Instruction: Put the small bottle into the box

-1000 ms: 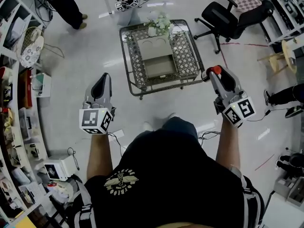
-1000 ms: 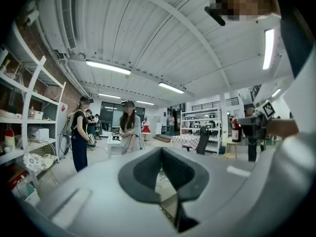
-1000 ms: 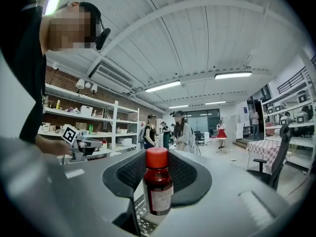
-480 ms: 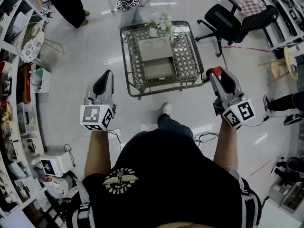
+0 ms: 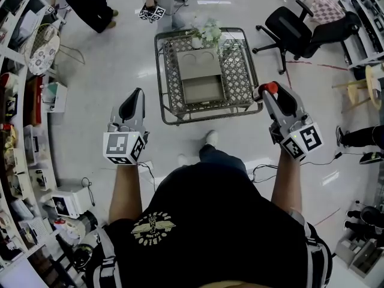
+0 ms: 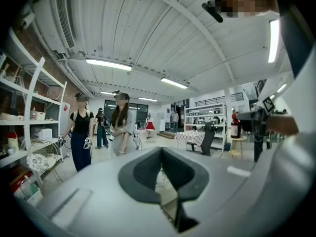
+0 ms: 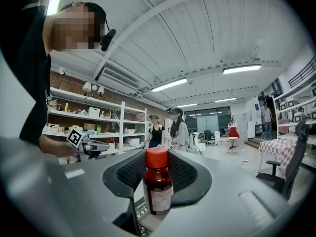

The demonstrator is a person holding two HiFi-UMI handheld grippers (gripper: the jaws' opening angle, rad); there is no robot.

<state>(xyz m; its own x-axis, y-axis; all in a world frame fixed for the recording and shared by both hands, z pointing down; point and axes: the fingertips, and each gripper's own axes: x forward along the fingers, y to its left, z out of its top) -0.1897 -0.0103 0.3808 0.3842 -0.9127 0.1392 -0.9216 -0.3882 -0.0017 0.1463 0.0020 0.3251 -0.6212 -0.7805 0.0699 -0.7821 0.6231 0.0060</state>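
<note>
Table (image 5: 170, 86) sits top centre of the head view: lattice top, open box (image 5: 203, 90) in its middle, flowers (image 5: 206, 31) at its far edge. Both grippers are short of it, over the floor.

Right gripper (image 5: 268, 96), centre right and just off the table's lower right corner, is clamped on the small bottle (image 7: 158, 186). The bottle is upright, red cap on top, with a jaw on either side.

Left gripper (image 5: 133, 102), centre left, has its jaws together with nothing between them, and it's well apart from the table.

Step in hand looks like the carry to the box. To do it well:
- Step in closer first.
- Bring the bottle over the box from above and hold it vertical.
- Lower it inside the walls before releasing.
- Watch the lattice rim and the flowers.
- The left one isn't needed, so park it wide.
</note>
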